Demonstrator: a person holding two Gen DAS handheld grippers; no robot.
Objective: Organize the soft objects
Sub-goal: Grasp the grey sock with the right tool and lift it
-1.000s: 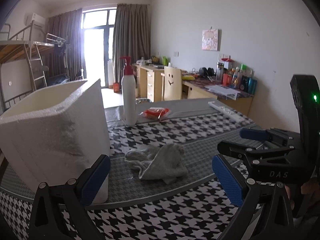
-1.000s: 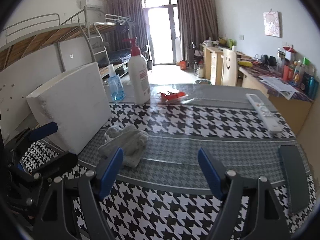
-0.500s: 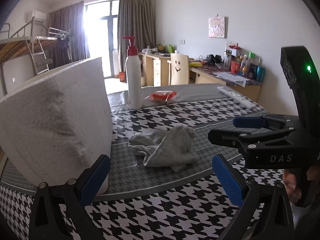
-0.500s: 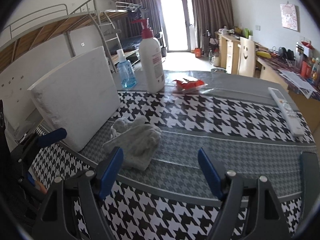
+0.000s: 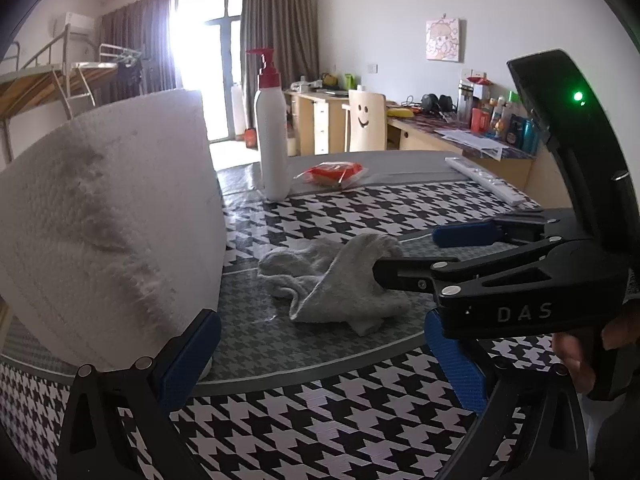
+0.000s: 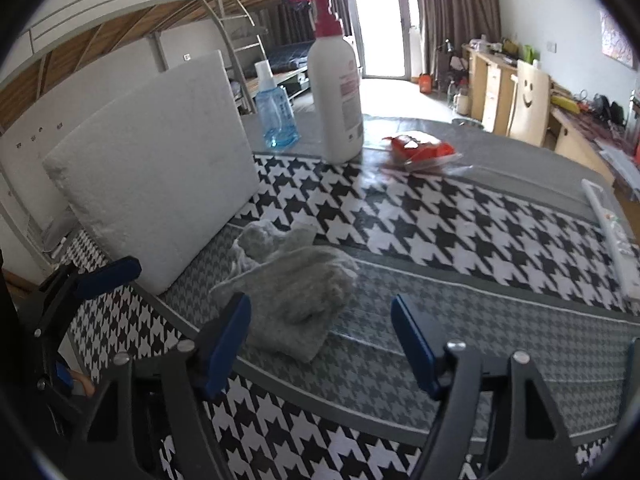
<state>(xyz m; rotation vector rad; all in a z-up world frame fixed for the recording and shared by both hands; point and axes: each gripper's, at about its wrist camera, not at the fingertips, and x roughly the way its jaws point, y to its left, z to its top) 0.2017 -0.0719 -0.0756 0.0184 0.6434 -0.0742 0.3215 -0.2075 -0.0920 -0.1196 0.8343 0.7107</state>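
Note:
A crumpled grey cloth (image 5: 340, 284) lies on the houndstooth tablecloth (image 5: 320, 408), just right of a white foam box (image 5: 108, 224). My left gripper (image 5: 320, 356) is open near the table's front edge, short of the cloth, with nothing between its blue pads (image 5: 192, 356); its left finger is close to the foam box. My right gripper (image 6: 322, 340) hovers right over the near edge of the cloth (image 6: 296, 292); its jaws are closing, the pads stand apart and do not press on it. In the left wrist view the right gripper (image 5: 416, 256) reaches in from the right over the cloth.
A white pump bottle (image 6: 336, 92) with a red top and a blue spray bottle (image 6: 276, 116) stand behind the foam box (image 6: 160, 168). A red packet (image 6: 420, 148) lies mid-table and a white remote (image 6: 612, 240) at the right edge. A person's hand (image 5: 580, 356) holds the right gripper.
The right gripper has moved left and down until it is at the cloth, and its jaws have narrowed a little. The left gripper has sunk slightly and tilted; the cloth has not moved.

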